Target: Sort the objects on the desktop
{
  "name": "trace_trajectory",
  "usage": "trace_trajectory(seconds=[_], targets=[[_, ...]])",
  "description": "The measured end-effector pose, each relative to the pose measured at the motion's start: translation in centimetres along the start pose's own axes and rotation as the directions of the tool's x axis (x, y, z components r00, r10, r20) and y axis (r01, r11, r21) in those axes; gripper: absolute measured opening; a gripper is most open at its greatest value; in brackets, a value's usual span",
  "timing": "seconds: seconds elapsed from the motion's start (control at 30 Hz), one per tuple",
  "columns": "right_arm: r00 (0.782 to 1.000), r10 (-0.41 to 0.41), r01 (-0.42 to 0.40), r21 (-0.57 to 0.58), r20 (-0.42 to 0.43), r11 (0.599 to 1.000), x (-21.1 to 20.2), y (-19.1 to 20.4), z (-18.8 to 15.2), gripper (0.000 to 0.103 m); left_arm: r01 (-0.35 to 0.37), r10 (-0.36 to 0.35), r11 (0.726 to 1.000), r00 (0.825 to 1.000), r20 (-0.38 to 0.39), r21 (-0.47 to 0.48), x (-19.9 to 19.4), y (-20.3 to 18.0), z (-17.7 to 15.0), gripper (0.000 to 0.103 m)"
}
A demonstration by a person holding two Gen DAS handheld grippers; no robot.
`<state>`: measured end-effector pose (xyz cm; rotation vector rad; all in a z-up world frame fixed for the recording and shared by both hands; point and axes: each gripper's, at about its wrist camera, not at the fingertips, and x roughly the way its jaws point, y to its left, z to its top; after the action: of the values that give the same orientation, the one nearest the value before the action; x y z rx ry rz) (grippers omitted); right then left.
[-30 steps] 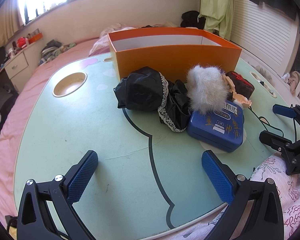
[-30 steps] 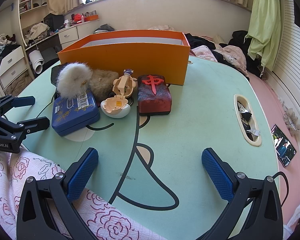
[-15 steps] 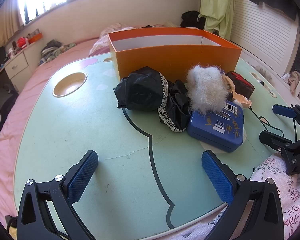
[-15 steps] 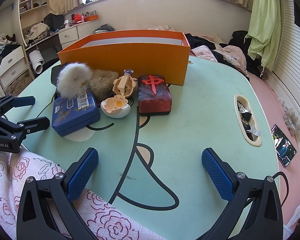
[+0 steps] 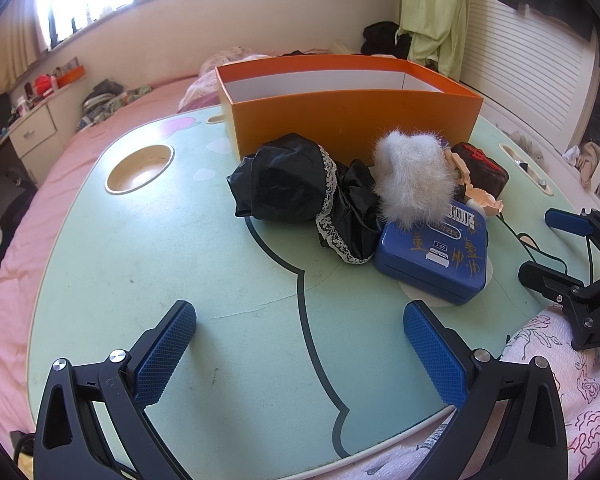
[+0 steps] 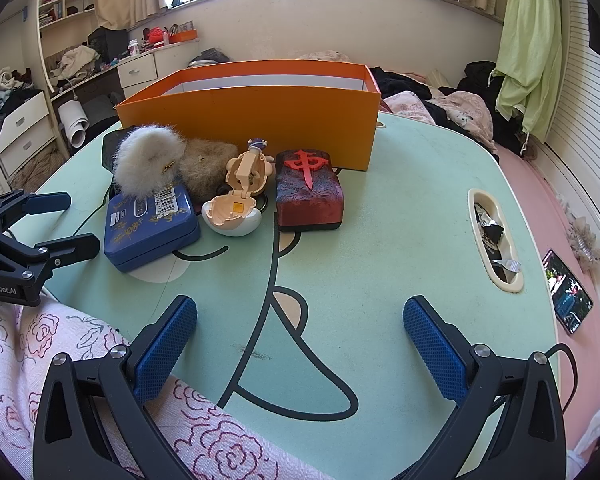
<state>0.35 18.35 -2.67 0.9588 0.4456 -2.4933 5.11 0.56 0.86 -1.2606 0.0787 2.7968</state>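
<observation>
Nothing is changing from a second ago: left hand-held gripper (image 5: 300,344) and right hand-held gripper (image 6: 300,340) are both hovering released, grasping nothing. Tin (image 6: 150,224), fluff (image 6: 148,164) and block (image 6: 309,192) are lying at twelve o'clock before the box (image 6: 252,120); sorting is not yet starting.

Both wrist views look low across the table (image 5: 148,288) toward the orange box (image 5: 352,120), sharing the blue tin (image 6: 150,226).

home bedroom, pink bed (image 5: 112,116), strewn clothes (image 6: 460,100), drawers (image 6: 140,70), curtains (image 6: 532,40)
</observation>
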Motion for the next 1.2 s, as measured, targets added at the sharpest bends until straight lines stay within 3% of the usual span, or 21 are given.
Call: trace_trajectory(seconds=[0.2, 0.5, 0.67, 0.77, 0.83, 0.93, 0.97, 1.03, 1.1, 1.2], targets=[[1.0, 0.001, -0.001, -0.001, 0.0, 1.0, 0.0, 0.0, 0.0, 0.103, 0.01, -0.01, 1.0, 1.0, 0.004, -0.008, 0.0, 0.2, 0.1, 0.103], [1.0, 0.004, -0.004, -0.003, 0.002, 1.0, 0.0, 0.0, 0.0, 0.103, 0.137, -0.124, 0.983, 0.986, 0.111, -0.119, -1.6, 2.6, 1.1, 0.102], [1.0, 0.005, -0.005, -0.005, 0.002, 1.0, 0.0, 0.1, 0.0, 0.103, 0.136, -0.113, 0.978, 0.982, 0.149, -0.158, -1.7, 3.4, 3.6, 0.09], [1.0, 0.005, -0.005, -0.005, 0.002, 1.0, 0.0, 0.1, 0.0, 0.103, 0.187, -0.169, 0.962, 0.98, 0.105, -0.2, 0.1, 3.7, 5.6, 0.087], [1.0, 0.006, -0.006, -0.005, 0.002, 1.0, 0.0, 0.1, 0.0, 0.103, 0.194, -0.186, 0.952, 0.981, 0.055, -0.236, 1.7, 3.8, 6.4, 0.078], [1.0, 0.006, -0.006, -0.006, 0.003, 1.0, 0.0, 0.1, 0.0, 0.103, 0.219, -0.228, 0.942, 0.974, -0.005, -0.254, 3.9, 3.5, 6.7, 0.067], [1.0, 0.007, -0.006, -0.006, 0.003, 1.0, 0.0, 0.1, 0.0, 0.103, 0.224, -0.23, 0.945, 0.973, 0.002, -0.239, 3.9, 3.2, 6.7, 0.065], [1.0, 0.006, -0.006, -0.008, 0.003, 1.0, 0.1, 0.1, 0.0, 0.103, 0.253, -0.259, 0.941, 0.966, 0.004, -0.226, 3.8, 2.9, 6.5, 0.051], [1.0, 0.007, -0.007, -0.007, 0.002, 1.0, 0.1, 0.3, 0.1, 0.103, 0.273, -0.278, 0.933, 0.961, 0.014, -0.233, 3.5, 3.1, 6.0, 0.043], [1.0, 0.008, -0.008, -0.008, 0.002, 1.0, 0.1, 0.3, 0.1, 0.103, 0.276, -0.274, 0.928, 0.961, 0.044, -0.252, 2.5, 3.9, 4.9, 0.038]])
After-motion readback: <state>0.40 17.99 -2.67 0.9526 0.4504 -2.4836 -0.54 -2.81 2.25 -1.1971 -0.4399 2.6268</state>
